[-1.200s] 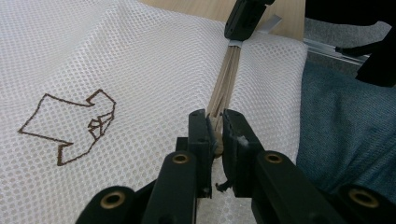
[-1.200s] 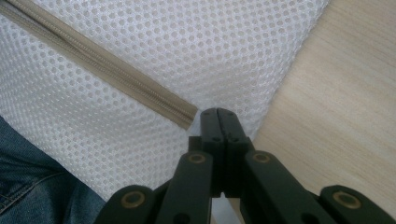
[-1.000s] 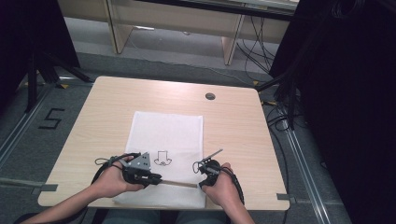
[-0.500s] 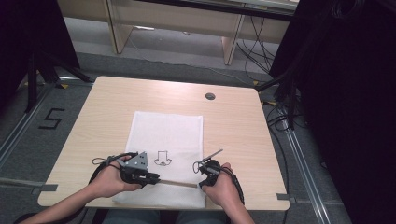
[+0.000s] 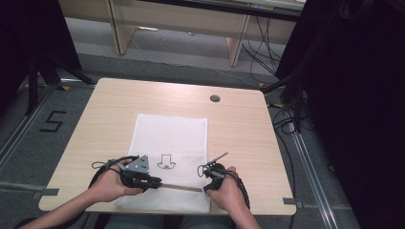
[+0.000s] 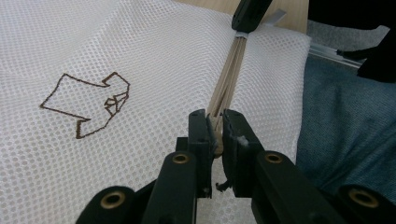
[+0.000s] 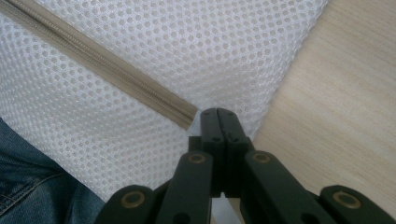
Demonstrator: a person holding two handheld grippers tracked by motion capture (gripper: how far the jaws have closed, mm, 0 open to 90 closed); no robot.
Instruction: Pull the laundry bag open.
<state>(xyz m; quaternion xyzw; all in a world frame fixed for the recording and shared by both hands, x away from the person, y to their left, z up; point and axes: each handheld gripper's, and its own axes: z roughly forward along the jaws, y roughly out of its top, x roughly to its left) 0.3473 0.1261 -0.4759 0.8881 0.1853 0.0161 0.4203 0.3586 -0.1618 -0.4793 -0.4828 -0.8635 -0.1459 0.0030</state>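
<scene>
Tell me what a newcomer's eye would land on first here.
First the white mesh laundry bag, lying flat in the middle of the wooden table and hanging a little over its near edge, with a brown arrow outline drawn on it. Next, the beige zipper along its near end: the left claw is shut on the zipper pull, the right claw pinched on the mesh at the zipper's end.

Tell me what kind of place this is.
Probably a lab or recording room: a bare wooden table on floor rails, loose cables, a taped number five on the grey floor.
</scene>
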